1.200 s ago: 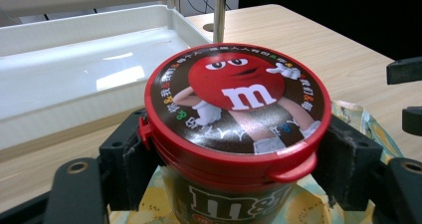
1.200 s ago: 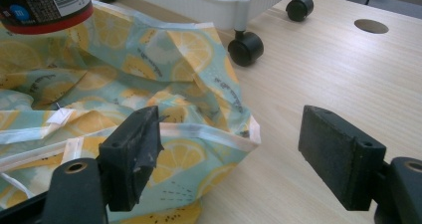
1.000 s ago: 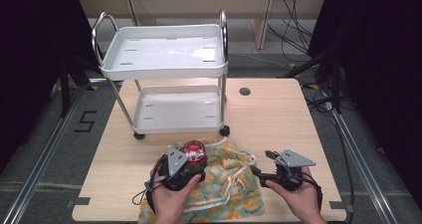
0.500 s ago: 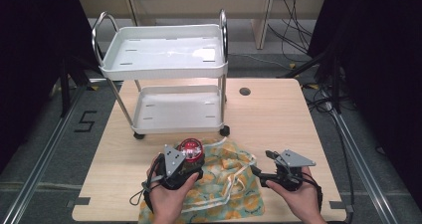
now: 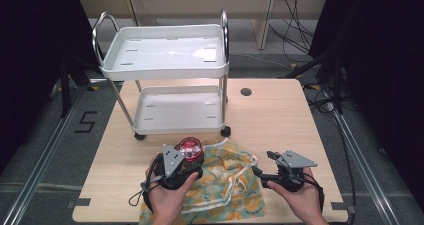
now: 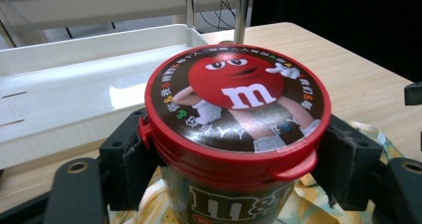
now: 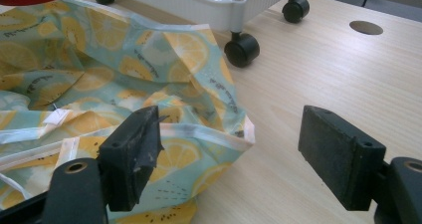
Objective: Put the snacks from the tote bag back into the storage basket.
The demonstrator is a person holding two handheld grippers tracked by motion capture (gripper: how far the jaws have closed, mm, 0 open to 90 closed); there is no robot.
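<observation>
We note a light wooden table (image 5: pixel 280 130) in a dim room with cables on the floor behind it. A white two-tier cart (image 5: pixel 165 60) stands on the far half of the table, its castors on the wood and both trays bare. At the near edge lies a lemon-print cloth bag (image 5: pixel 227 185), crumpled and slack, with its white drawstrings loose.

The left gripper (image 5: pixel 182 165) is clamped on a red-lidded candy jar (image 6: pixel 236 109). In the left gripper view both pads press the jar's body just under the lid rim, one on each side, and the jar stands upright. It is held above the bag's far edge, near the cart's lower tray. We judge that the side grip below the rim was chosen so that the lid flange guards against slipping and the jar stays level for setting down on a tray.

The right gripper (image 7: pixel 229 154) stands spread, with nothing between the jaws. It hovers at the bag's right edge, one pad just over the hem (image 7: pixel 199 132). We judge that it waits there to steady or take up the cloth.
</observation>
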